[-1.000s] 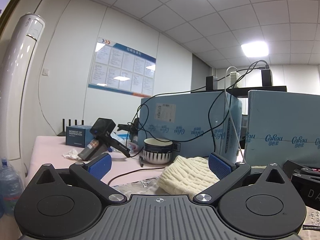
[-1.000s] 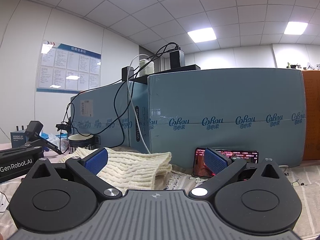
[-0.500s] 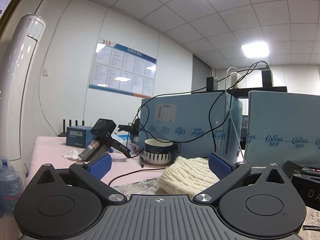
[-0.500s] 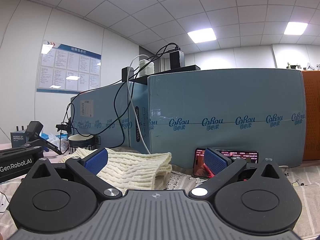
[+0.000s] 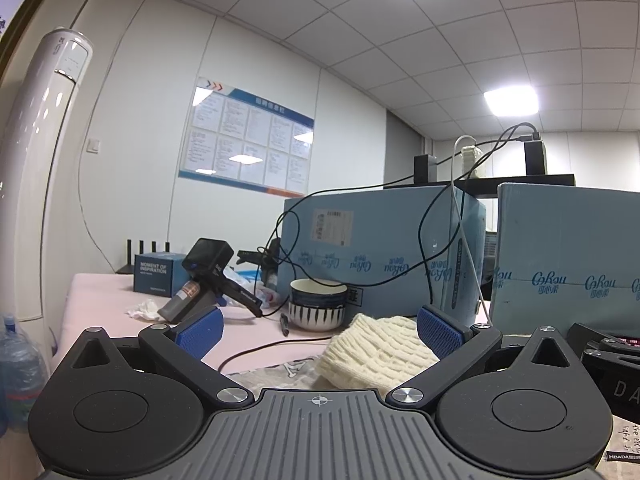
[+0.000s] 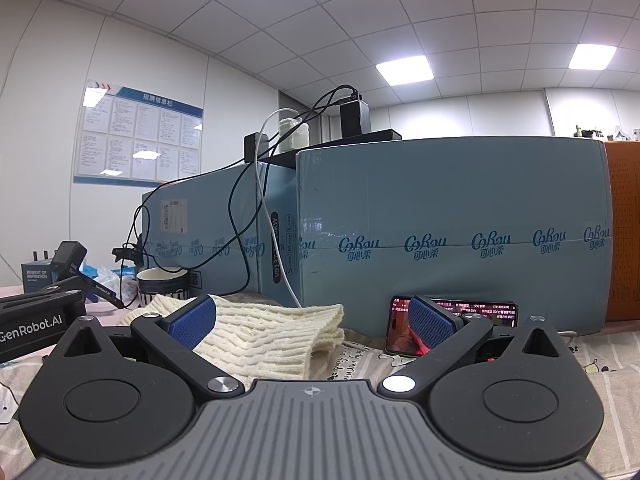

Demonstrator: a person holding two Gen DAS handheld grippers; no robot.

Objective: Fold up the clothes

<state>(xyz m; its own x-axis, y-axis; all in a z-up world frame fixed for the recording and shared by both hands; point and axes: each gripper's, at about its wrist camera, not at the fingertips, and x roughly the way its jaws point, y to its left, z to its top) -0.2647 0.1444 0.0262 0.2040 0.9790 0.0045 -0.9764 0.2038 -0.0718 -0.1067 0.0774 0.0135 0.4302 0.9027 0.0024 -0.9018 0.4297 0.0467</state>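
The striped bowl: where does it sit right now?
In the left wrist view the striped bowl stands mid-frame on the pink table, before the blue boxes, just behind the cream knit sweater.

Cream knit sweater: near edge hidden behind right gripper body, left part behind its finger. Phone screen half blocked by the other finger; text too small to read. Left view: other gripper cut by right edge, water bottle by left edge.

cream cable-knit sweater | folded, lying flat | on patterned cloth, before blue boxes
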